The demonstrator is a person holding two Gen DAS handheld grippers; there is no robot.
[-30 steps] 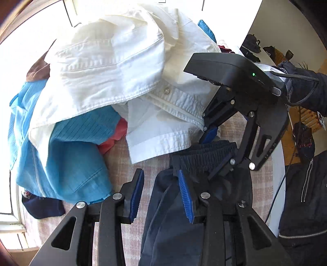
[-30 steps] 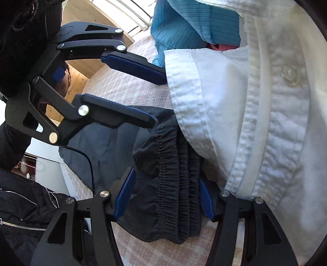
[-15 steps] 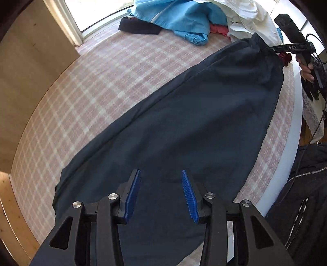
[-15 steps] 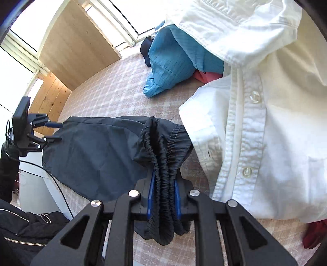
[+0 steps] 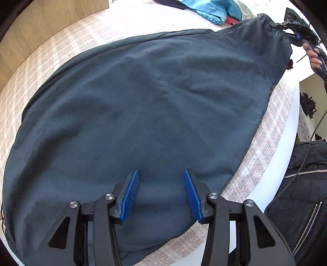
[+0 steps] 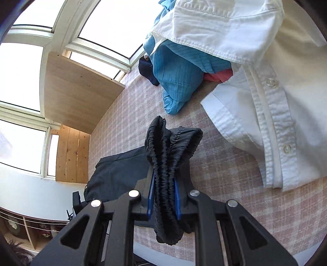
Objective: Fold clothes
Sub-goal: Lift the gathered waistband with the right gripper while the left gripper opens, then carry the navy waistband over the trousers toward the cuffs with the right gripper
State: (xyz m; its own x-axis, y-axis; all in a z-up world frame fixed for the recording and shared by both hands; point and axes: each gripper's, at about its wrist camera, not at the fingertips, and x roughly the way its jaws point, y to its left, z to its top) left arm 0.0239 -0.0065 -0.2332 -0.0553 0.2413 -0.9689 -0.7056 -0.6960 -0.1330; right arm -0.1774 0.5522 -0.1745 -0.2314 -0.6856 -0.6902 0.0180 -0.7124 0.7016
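Left gripper open above dark trousers spread flat on checked cloth. Right gripper far end, clamping waistband. Blue garment beyond.

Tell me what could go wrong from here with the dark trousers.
The right gripper pinches only the bunched waistband; a hard pull might slip it out. The left gripper hangs open over the dark trousers, whose far end lies unheld. The waistband sits close to the white shirt, which could snag.
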